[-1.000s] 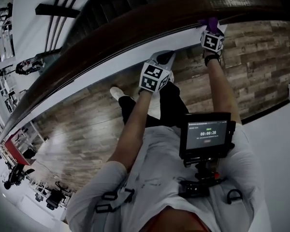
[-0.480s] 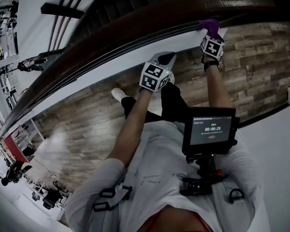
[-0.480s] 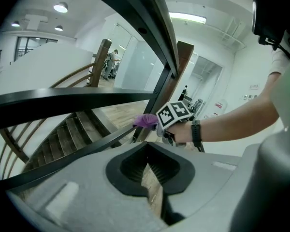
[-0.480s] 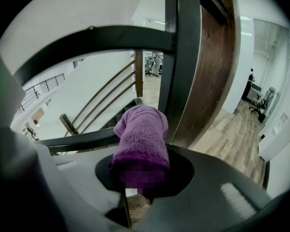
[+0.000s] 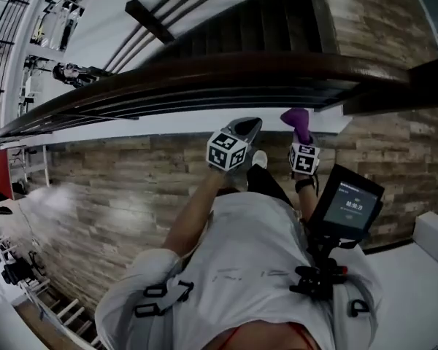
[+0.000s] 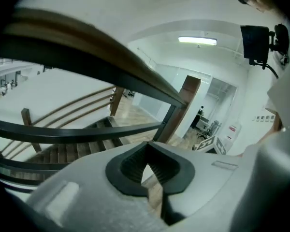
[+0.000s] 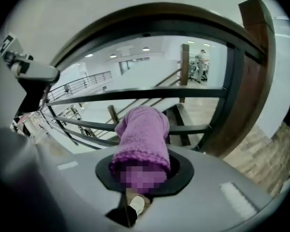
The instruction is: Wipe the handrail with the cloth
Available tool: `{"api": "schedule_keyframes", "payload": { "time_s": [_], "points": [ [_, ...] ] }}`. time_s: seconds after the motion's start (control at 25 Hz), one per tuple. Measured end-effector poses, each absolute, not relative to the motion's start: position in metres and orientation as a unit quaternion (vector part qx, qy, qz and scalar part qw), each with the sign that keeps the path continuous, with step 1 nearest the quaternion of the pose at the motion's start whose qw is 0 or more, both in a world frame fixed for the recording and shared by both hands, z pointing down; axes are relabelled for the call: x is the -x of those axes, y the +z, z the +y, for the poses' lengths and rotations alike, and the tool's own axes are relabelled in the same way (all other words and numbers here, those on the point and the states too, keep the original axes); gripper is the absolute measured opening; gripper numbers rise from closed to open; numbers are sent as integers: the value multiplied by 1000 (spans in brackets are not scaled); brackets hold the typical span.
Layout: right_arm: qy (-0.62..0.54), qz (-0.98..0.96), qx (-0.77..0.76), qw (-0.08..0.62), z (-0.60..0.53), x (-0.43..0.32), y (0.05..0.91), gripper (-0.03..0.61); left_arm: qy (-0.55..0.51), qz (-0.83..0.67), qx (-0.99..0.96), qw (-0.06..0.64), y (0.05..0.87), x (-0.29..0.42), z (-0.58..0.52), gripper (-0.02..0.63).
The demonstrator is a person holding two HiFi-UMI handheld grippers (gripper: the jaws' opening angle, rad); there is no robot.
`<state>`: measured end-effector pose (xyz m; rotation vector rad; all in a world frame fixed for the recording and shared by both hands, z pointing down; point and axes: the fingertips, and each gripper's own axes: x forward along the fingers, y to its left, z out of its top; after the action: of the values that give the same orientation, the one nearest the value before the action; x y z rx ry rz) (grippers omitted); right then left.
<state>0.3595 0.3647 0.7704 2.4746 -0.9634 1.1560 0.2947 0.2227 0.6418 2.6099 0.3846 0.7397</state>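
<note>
Right tool (image 5: pixel 301 138) is clamped tight on a fuzzy purple cloth (image 7: pixel 142 134). The cloth sticks up out of the jaws just under the dark brown curved wooden handrail (image 5: pixel 226 68), and honestly I can't tell if it touches. Left tool (image 5: pixel 248 128) sits just beside the right one, jaws pinched together on nothing, aimed up toward the black metal bars (image 6: pixel 77 134) under the rail.

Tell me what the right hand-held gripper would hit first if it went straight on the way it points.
Probably the dark railing bars under the wooden handrail; the purple cloth clamped in the right hand-held gripper would touch them first. The handrail arcs higher. Depth is unclear.
</note>
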Motion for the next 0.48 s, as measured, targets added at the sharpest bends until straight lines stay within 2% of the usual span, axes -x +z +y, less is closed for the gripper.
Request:
{"api": "schedule_keyframes", "payload": {
  "time_s": [0.32,0.48],
  "points": [
    [286,-495,-818,68,242,-236,647,72,128,-8,-986,104,522,-152,132,0],
    [227,-537,-811,41,188,-160,576,72,70,-67,-992,84,468,-67,98,0]
  ]
}}
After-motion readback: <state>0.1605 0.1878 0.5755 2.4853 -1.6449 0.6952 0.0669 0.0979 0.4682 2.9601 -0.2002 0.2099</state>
